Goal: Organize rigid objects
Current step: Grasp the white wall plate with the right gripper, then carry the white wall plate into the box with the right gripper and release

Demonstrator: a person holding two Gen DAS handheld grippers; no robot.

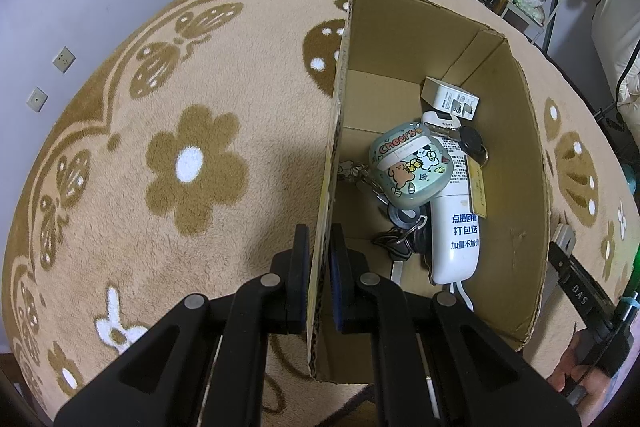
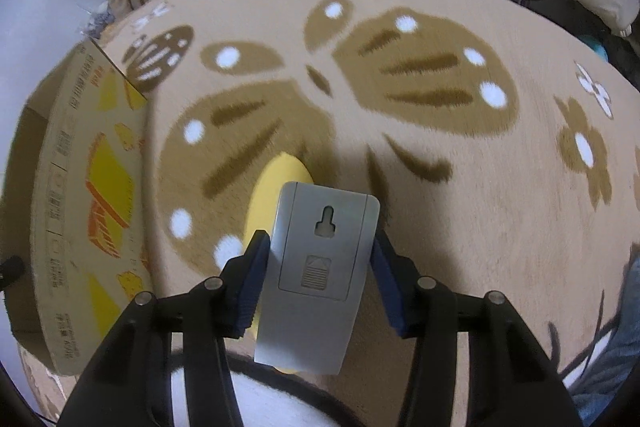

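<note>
The left gripper (image 1: 320, 267) fingers pinch the cardboard box (image 1: 504, 131) wall. Beside the box, the right gripper (image 2: 318, 275) fingers clamp a grey remote (image 2: 320, 267) above the rug (image 2: 460, 207).

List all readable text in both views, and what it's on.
"Cheers": teal cartoon case in the cardboard box.
"点播回看", "打包送", "加量不加价": white remote; its smaller print is unreadable.
"DAS": black bar at the frame's right edge.
Box's outer wall print: blurred, unreadable.
Small white carton: too small.
Grey device in the right gripper: none.
</note>
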